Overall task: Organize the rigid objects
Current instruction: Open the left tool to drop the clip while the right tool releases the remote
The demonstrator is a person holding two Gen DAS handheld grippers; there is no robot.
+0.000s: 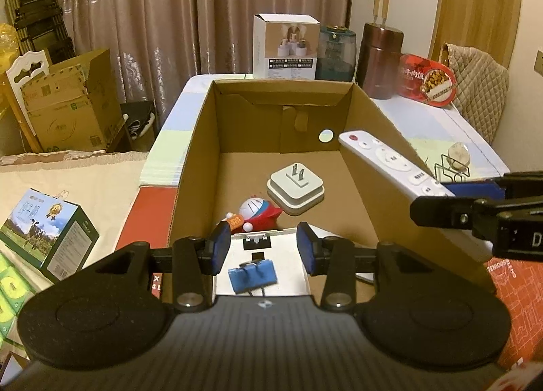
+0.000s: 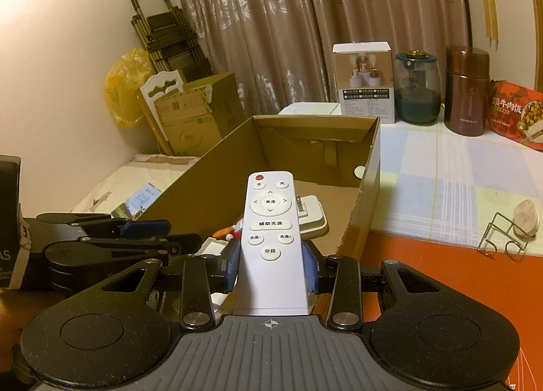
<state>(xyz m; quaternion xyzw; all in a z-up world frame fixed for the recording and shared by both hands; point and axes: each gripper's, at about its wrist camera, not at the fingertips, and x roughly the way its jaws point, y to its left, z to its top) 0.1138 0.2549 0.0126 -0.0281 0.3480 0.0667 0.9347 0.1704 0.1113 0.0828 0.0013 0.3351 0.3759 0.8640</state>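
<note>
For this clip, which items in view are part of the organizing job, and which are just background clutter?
Job items:
- white remote, gripped by the right gripper
- cardboard box
- white plug adapter in the box
- Doraemon toy in the box
- blue binder clip

Lying about:
- brown thermos
- red food tin
- wire stand

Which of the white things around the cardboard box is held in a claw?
The white remote control, clamped in the right claw above the box; the white plug adapter lies loose on the box floor.

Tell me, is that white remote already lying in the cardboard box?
Not yet. The right gripper holds the remote above the cardboard box, over its right wall.
</note>
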